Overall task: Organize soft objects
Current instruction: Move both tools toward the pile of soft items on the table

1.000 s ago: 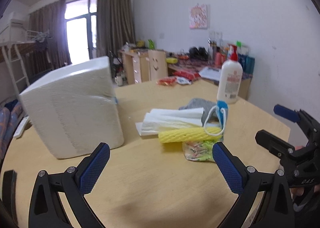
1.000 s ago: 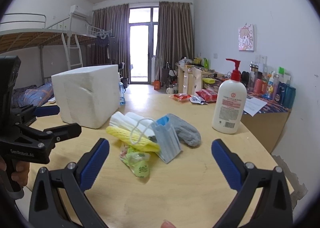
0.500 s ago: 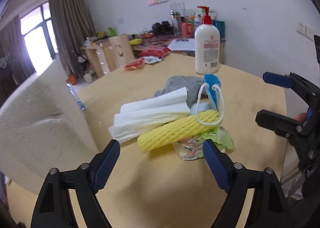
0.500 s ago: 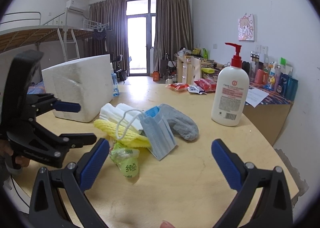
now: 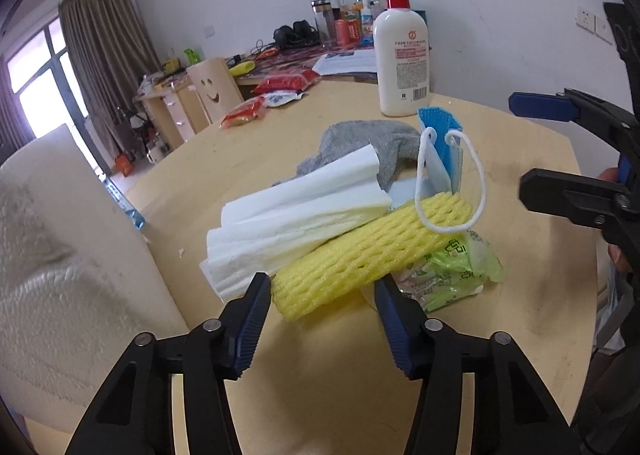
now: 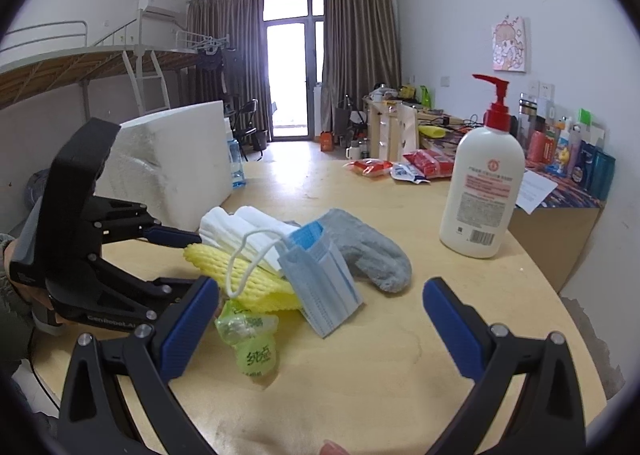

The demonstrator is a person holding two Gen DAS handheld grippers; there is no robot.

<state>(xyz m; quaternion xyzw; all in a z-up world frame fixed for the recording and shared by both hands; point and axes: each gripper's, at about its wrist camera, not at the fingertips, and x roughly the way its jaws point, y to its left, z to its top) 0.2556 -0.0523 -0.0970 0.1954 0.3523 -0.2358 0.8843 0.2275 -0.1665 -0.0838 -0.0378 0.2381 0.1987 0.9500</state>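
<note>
A pile of soft things lies on the wooden table (image 5: 304, 367): a yellow foam net sleeve (image 5: 372, 243) (image 6: 248, 275), folded white foam sheets (image 5: 296, 215) (image 6: 240, 223), a grey sock (image 5: 368, 143) (image 6: 368, 251), a blue face mask (image 5: 440, 147) (image 6: 324, 283) and a green plastic packet (image 5: 452, 267) (image 6: 252, 339). My left gripper (image 5: 322, 315) is open, its jaws on either side of the near end of the yellow sleeve. My right gripper (image 6: 320, 327) is open and empty, just short of the mask; it also shows in the left wrist view (image 5: 568, 183).
A white foam box (image 5: 60, 267) (image 6: 168, 171) stands at the left of the pile. A white lotion pump bottle (image 5: 402, 51) (image 6: 482, 191) stands beyond the pile at the right. Snack packets (image 6: 400, 169) lie at the table's far edge.
My left gripper has swung from the foam box toward the pile, moved in close and narrowed around the yellow sleeve's end. My right gripper has crept a little nearer the mask.
</note>
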